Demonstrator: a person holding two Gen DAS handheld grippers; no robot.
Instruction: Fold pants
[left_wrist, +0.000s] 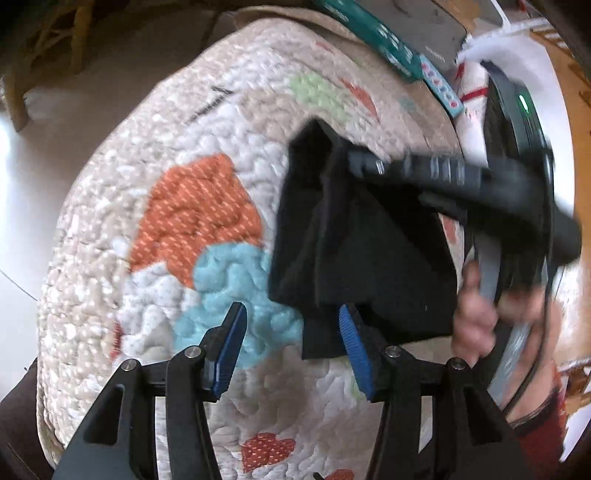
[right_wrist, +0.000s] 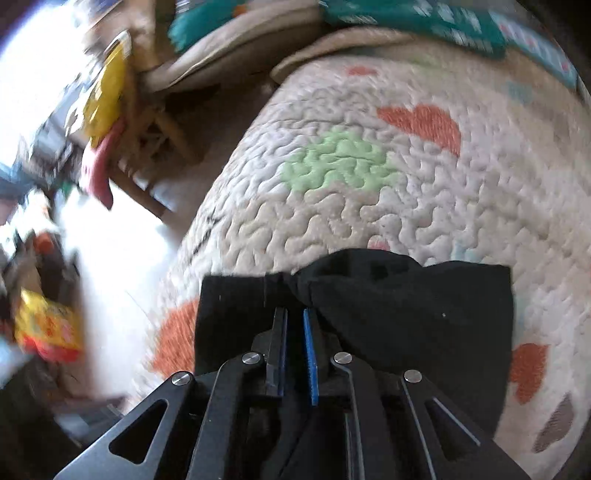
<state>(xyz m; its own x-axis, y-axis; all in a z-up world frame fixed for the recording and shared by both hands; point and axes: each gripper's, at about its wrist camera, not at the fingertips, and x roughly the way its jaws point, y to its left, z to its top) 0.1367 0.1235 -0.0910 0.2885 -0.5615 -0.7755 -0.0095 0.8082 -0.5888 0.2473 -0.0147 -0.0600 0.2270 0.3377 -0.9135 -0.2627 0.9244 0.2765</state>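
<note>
While right gripper (right_wrist: 294, 325) clamps bunched black pants (right_wrist: 406, 317), only left wrist view shows left gripper (left_wrist: 291, 325) spread apart over quilt (left_wrist: 147, 184).

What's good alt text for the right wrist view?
The right gripper is shut on the black pants, pinching a bunched fold between its blue-padded fingers. Below lies a cream quilt with orange and green patches. Blurred clutter fills the left edge.

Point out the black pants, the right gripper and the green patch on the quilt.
black pants (right_wrist: 424, 314), right wrist view, bunched fabic's middle.
right gripper (right_wrist: 295, 325), right wrist view, midway between its fingertips.
green patch (right_wrist: 340, 162), right wrist view, patch centre.
</note>
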